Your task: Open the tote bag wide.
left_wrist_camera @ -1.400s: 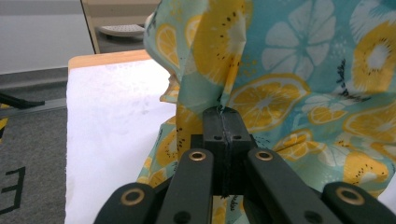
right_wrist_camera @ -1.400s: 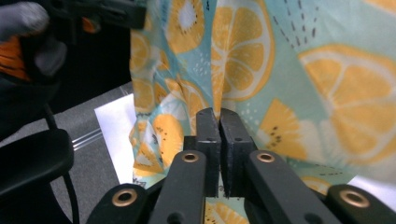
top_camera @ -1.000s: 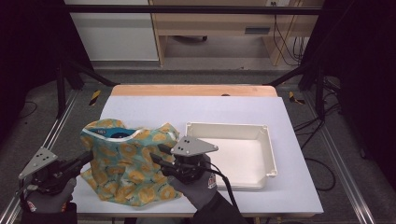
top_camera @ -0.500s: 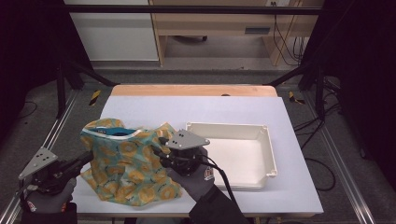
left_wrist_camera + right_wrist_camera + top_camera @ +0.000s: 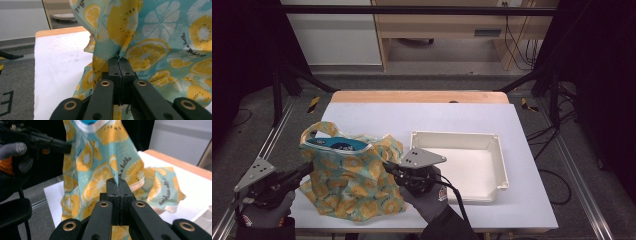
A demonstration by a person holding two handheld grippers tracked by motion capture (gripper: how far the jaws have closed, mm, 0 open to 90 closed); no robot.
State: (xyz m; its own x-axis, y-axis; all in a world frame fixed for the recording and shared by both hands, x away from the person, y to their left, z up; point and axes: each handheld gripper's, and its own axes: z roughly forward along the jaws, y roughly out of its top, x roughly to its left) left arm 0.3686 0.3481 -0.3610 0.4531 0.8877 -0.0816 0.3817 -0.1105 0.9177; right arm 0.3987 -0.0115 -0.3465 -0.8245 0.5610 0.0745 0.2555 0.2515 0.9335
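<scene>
Your left gripper point(image 5: 304, 171) and right gripper point(image 5: 388, 167) each pinch the soft teal lemon-print fabric bag point(image 5: 348, 175) standing on the white table point(image 5: 462, 117); it's light and floppy, so keep hold near the hemmed rim

The bag point(image 5: 347, 175) pinched in both claws is thin soft cloth, matt, citrus print, crinkly. Left gripper point(image 5: 119, 63) and right gripper point(image 5: 117, 185) jaws look like matt black plastic with brass-coloured rivets. Tray point(image 5: 499, 165) right of the right claw: smooth off-white plastic. Table point(image 5: 422, 120) cover's matt white, wood edge behind.
</scene>
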